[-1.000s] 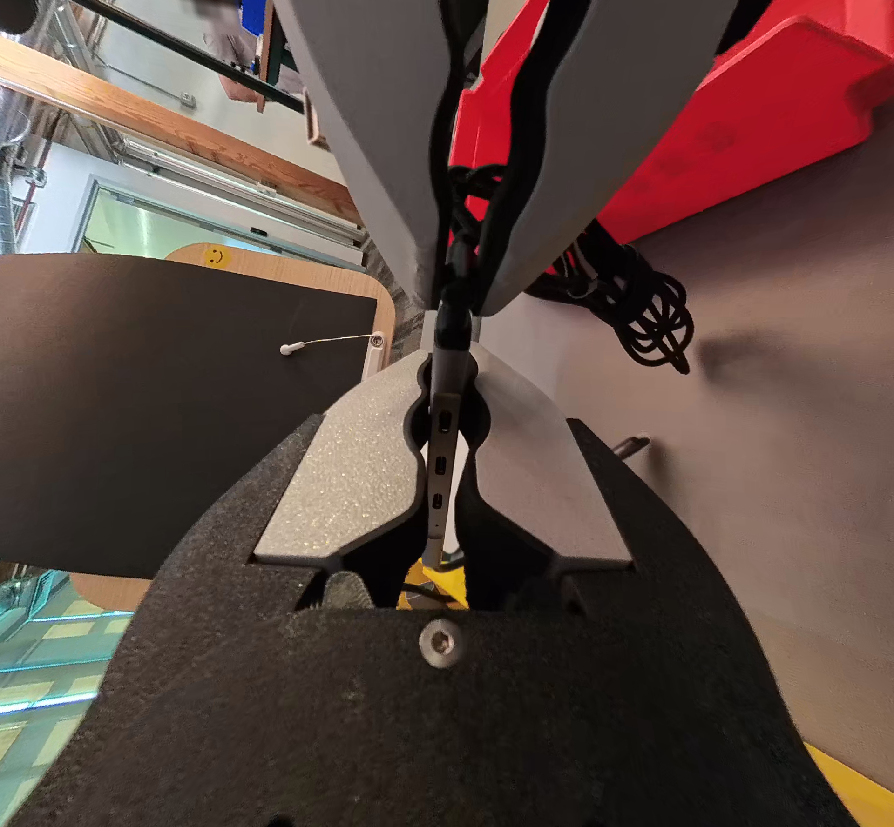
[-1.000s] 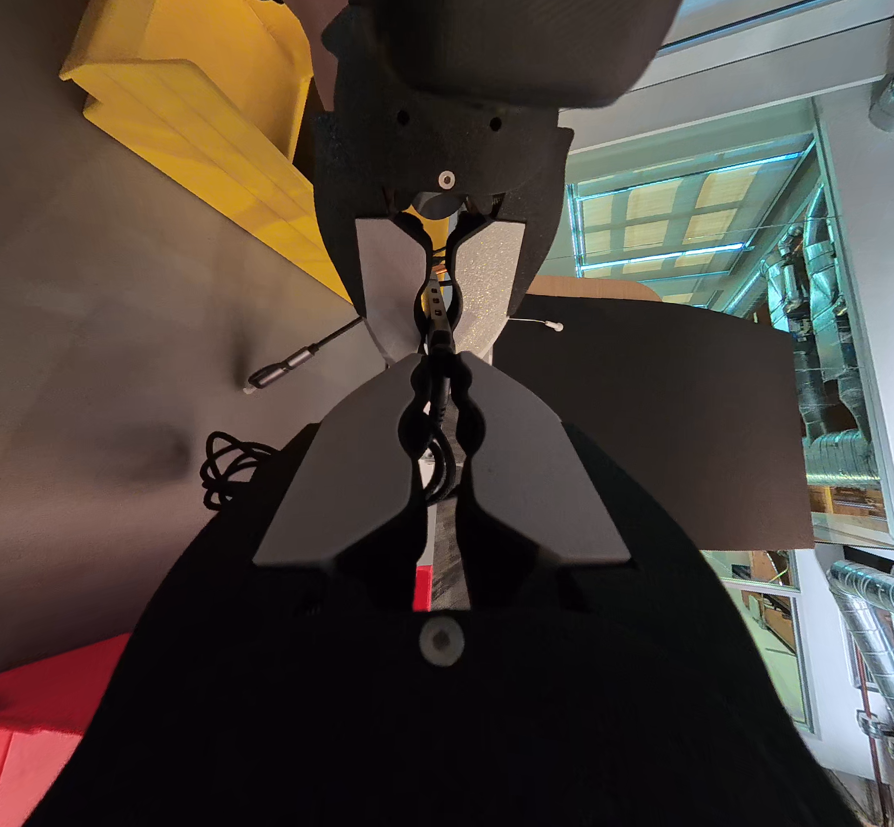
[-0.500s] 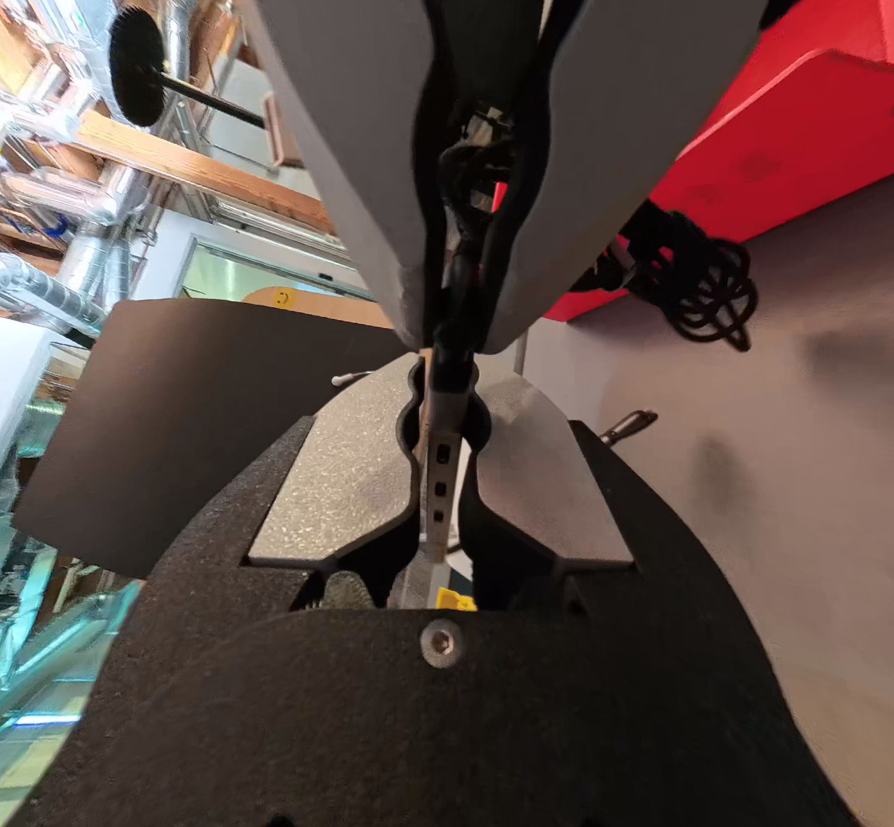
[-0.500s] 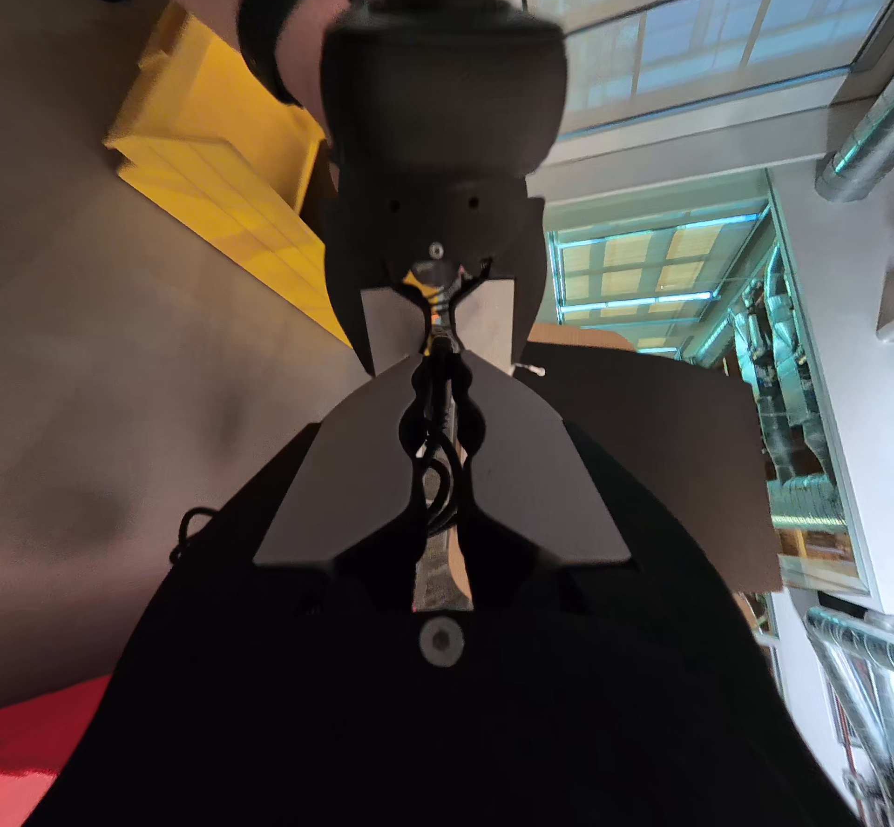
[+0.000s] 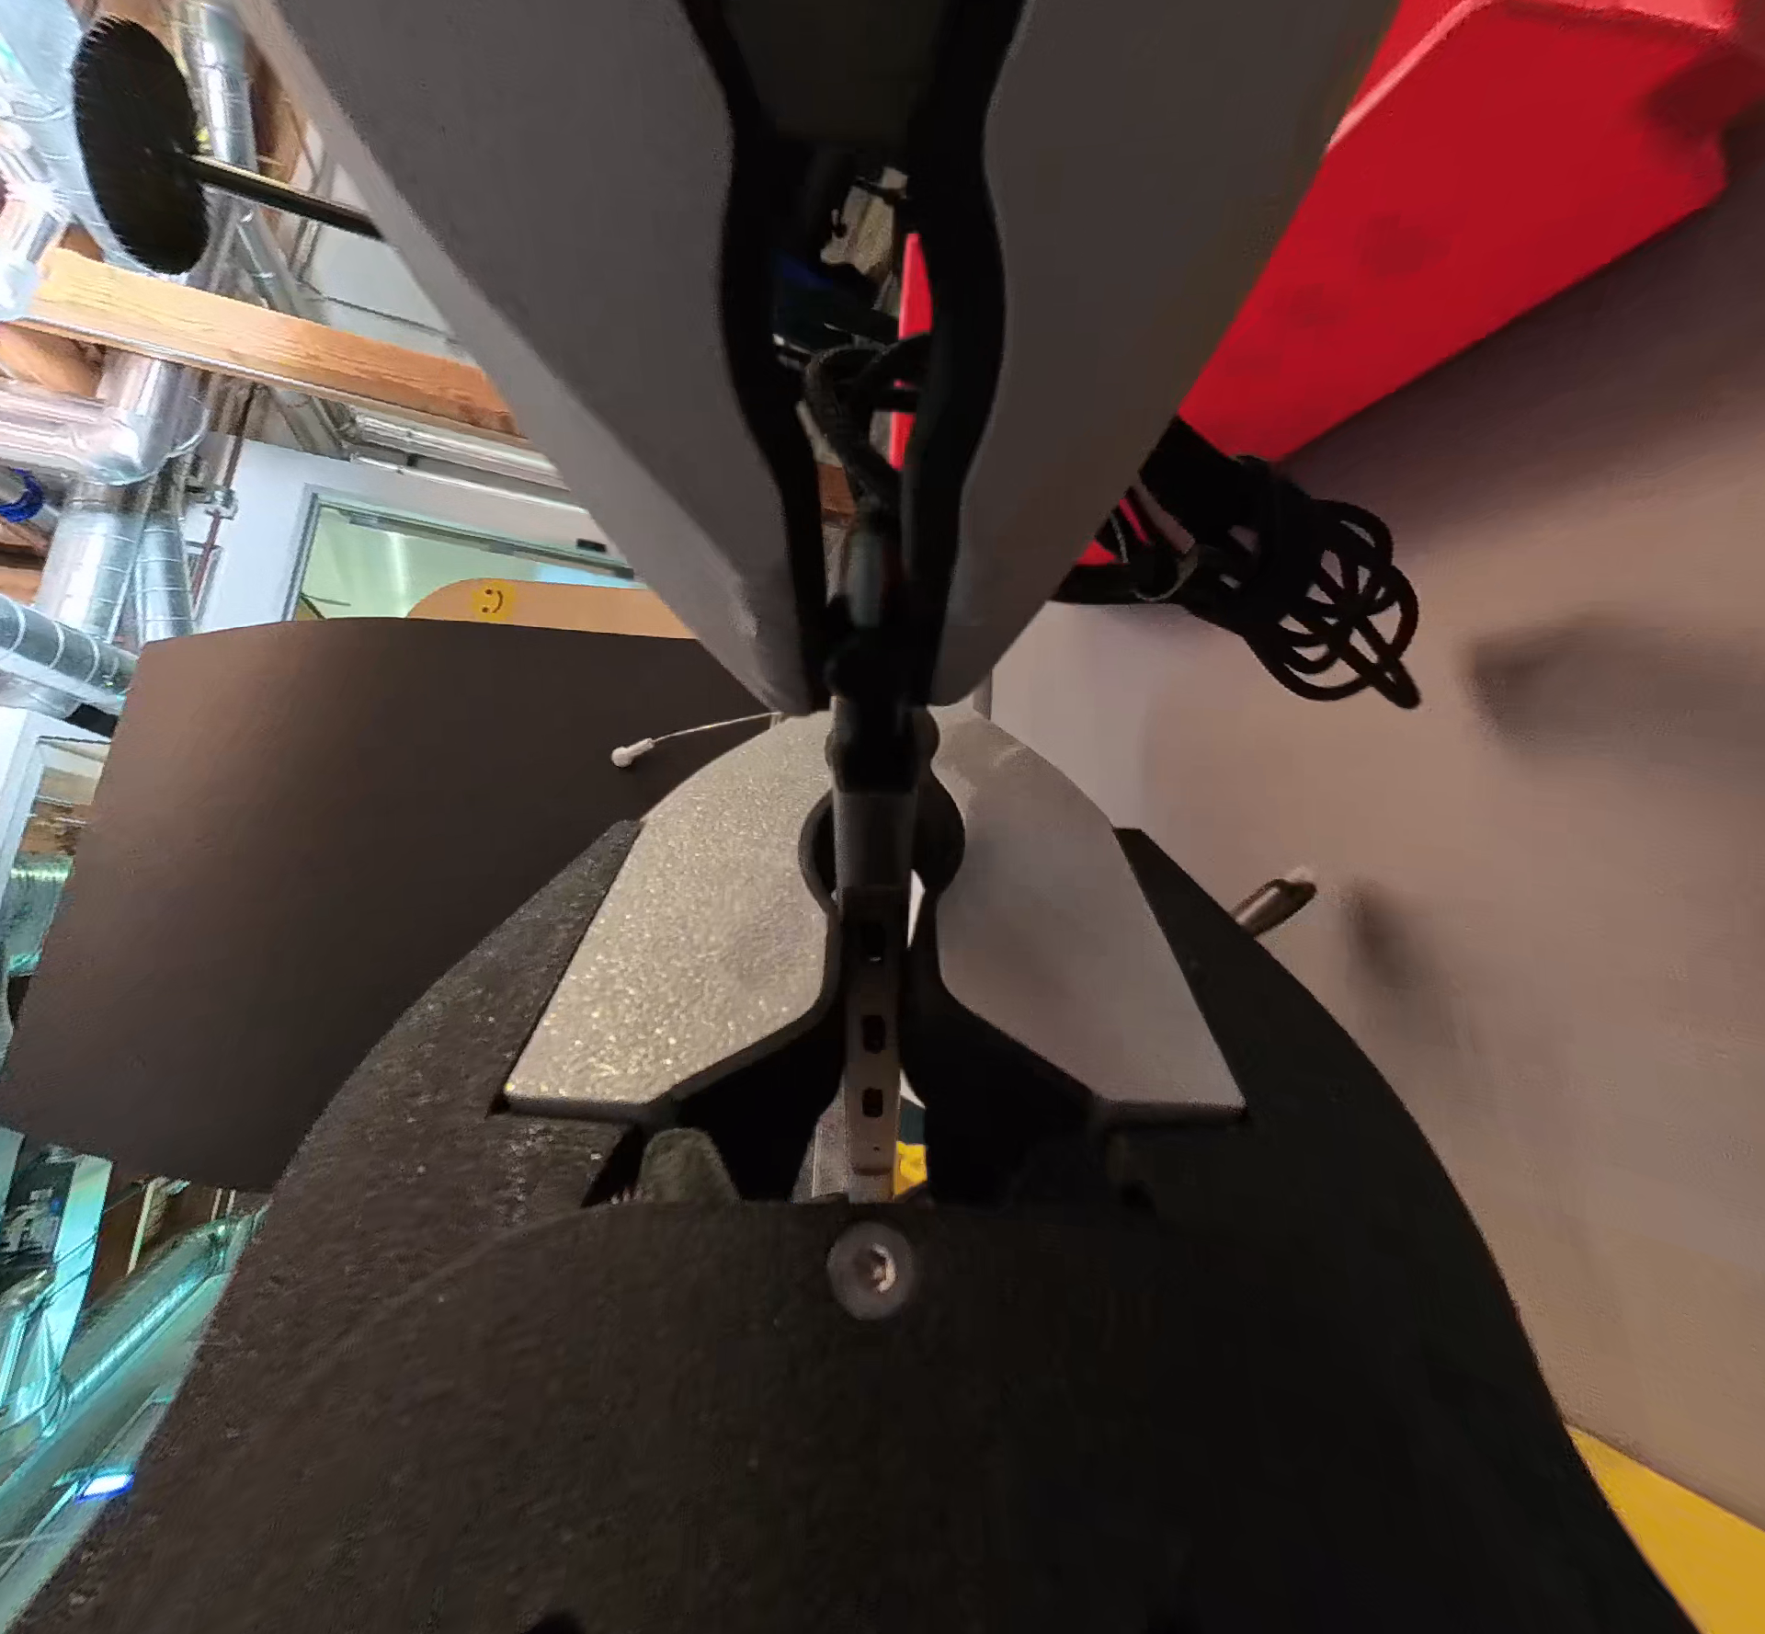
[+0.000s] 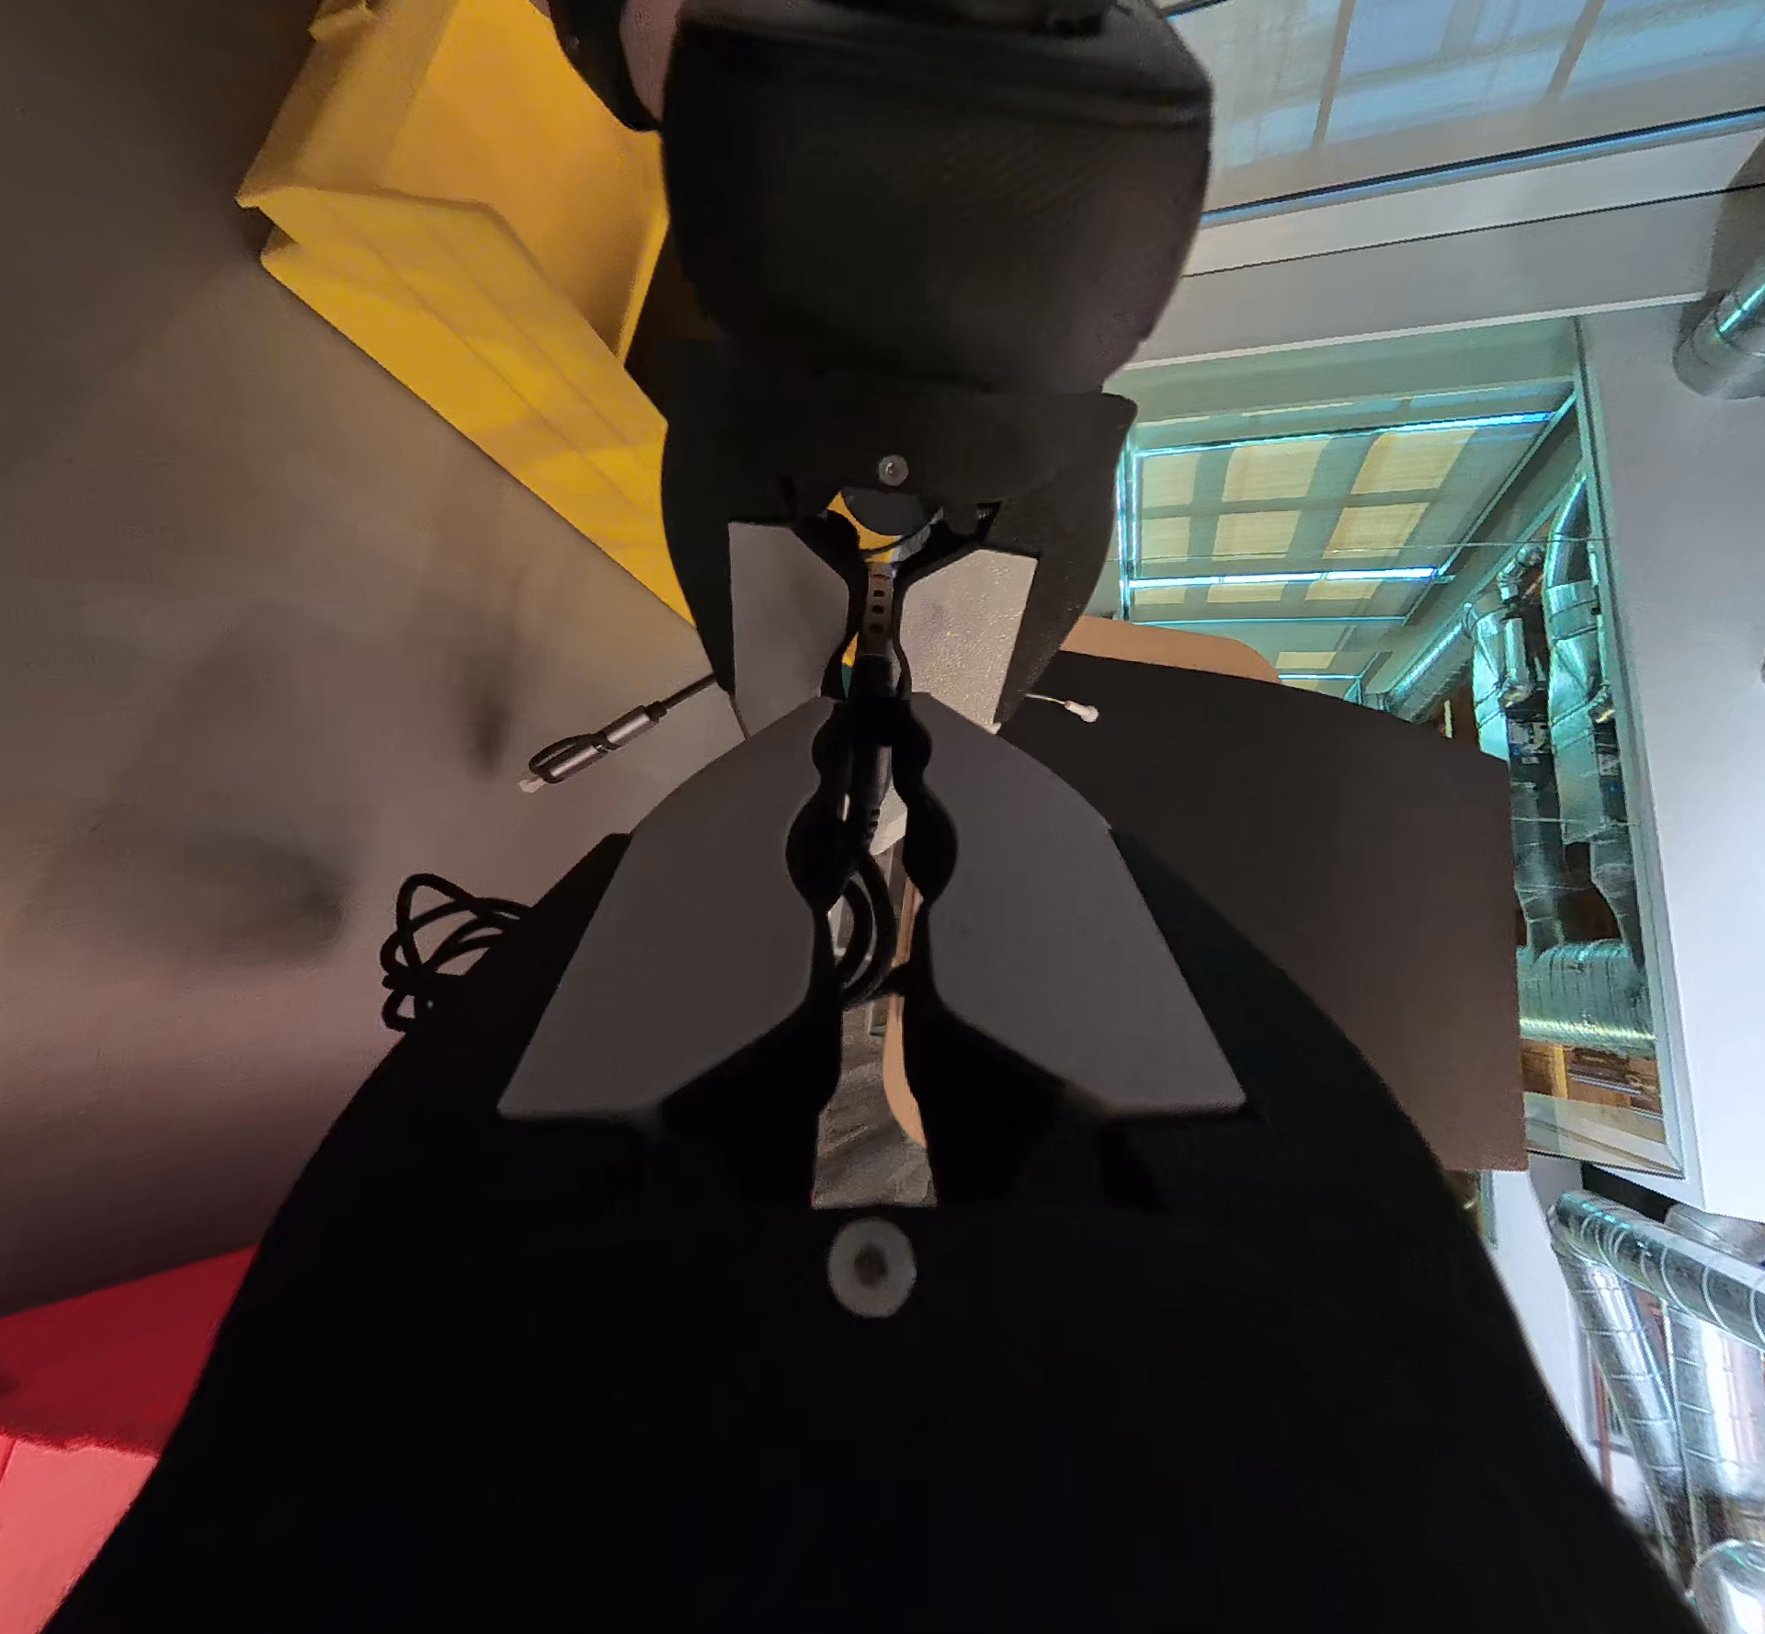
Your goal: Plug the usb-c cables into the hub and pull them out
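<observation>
In the left wrist view my left gripper is shut on a slim grey hub, edge-on, with several ports showing along its edge. My right gripper comes in from above, shut on the black plug of a usb-c cable. The plug meets the hub's far end; how deep it sits is hidden. In the right wrist view my right gripper grips the black cable, and the left gripper holds the hub tip to tip with it.
A grey table holds a red bin, a yellow bin, a coiled black cable and a loose silver-tipped connector. A black panel stands at the table's edge. My right fingertips sit around 7 centimetres from my left ones.
Both grippers stay shut and tip to tip. The joined pair has swung and tilted over the table, so the background has shifted in both views.
</observation>
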The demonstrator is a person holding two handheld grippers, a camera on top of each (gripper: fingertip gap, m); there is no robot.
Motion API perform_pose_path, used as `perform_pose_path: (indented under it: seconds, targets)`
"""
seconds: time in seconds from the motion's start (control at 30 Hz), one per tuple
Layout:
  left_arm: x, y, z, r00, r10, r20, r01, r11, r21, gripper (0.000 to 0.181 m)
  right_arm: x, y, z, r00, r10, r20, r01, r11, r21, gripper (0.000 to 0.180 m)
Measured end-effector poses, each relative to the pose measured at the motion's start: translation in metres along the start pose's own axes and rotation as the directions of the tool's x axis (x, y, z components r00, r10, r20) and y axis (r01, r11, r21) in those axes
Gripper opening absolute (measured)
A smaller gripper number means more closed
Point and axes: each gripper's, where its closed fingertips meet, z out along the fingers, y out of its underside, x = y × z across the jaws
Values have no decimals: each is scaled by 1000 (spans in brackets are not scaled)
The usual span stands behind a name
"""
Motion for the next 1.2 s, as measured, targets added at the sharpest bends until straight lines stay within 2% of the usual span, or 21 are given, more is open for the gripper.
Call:
perform_pose_path:
  seconds: [0.17, 0.27, 0.6, 0.93, 1.07, 1.2]
  targets:
    - [0, -20, -13, 1000, 22, -20, -19, 988, 151, 7, 4, -7, -7, 999, 33, 1, -33, 998, 61, 10]
    - [4, -14, -10, 998, 58, -33, -55, 994, 97, 8, 1, -2, -5, 999, 35, 23, -35, 999, 29, 10]
    - [-3, 3, -2, 1000, 13, -13, -13, 998, -61, 5, 2, 6, 0, 999, 50, 10, -50, 999, -19, 10]
    - [-6, 3, -1, 999, 23, 26, -22, 999, -42, 5, 1, 3, 0, 996, 83, 29, -83, 997, 4, 10]
    - [-10, 9, 1, 999, 7, 52, -2, 994, -109, 4, 3, 8, 1, 998, 69, 8, -69, 997, -24, 10]
    - [-11, 9, 1, 998, 17, 64, -11, 996, -93, 4, 1, 6, 1, 999, 53, 7, -53, 998, -26, 9]
